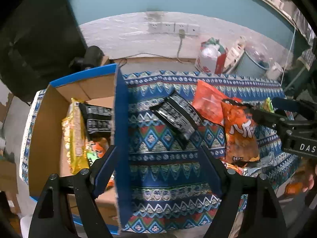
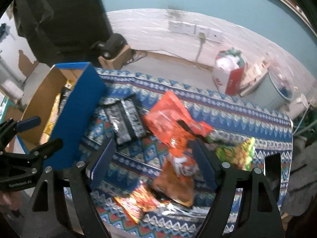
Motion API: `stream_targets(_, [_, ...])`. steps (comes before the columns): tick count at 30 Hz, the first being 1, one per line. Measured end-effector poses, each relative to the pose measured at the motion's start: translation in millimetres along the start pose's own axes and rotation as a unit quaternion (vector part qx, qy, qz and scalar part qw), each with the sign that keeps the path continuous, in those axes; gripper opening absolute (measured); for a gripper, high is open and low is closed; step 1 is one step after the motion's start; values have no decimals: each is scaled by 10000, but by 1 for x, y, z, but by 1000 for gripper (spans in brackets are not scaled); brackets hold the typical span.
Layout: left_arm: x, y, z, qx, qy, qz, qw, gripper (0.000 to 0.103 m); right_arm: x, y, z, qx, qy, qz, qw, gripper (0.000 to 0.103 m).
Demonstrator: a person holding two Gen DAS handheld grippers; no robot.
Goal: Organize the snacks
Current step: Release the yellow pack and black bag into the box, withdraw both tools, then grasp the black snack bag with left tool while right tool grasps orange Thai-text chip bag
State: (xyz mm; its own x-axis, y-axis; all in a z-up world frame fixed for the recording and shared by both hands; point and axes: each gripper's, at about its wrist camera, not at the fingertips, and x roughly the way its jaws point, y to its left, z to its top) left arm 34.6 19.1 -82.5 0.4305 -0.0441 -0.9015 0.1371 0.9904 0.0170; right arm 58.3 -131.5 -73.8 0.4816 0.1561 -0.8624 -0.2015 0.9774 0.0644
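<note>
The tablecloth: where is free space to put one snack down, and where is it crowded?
Bare tablecloth lies between the box's blue wall and the black packet, running toward the near edge. It is crowded on the right, where the red bag, the orange chip bag and the green bag overlap.

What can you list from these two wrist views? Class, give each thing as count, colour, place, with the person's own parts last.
cardboard box: one, blue outside, brown inside, left end of the table.
packets in the box: yellow, black and orange ones; count unclear.
black packet: one, black with white print, on the cloth beside the box.
red-orange bag: one, lying behind the orange chip bag.
orange chip bag: one, on the cloth, right of the black packet.
green-yellow bag: one, near the right end of the cloth.
red-yellow packet: one, at the near edge.
patterned cloth: one, blue with red, covering the table.
left gripper: open, empty.
right gripper: open, jaws above the orange chip bag.
</note>
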Motion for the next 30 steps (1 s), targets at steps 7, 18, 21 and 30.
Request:
stream_targets(7, [16,-19,-4,172,183,27,9997,82,10,-28,-18,210,174,-127,9995,80])
stream_targets(18, [54,-35,-16,306,647,84,9974,82,51,-53,-42,567,668,-149,9960,80])
stream_targets(21, [64,-38,-18,371,759,148,9963,82,59,-54,-44,614,712,-176,9954,80])
stream_targets(30, [82,-39,-16,312,977,159,9946,82,90,-54,-48,730,946,-178,9927,80])
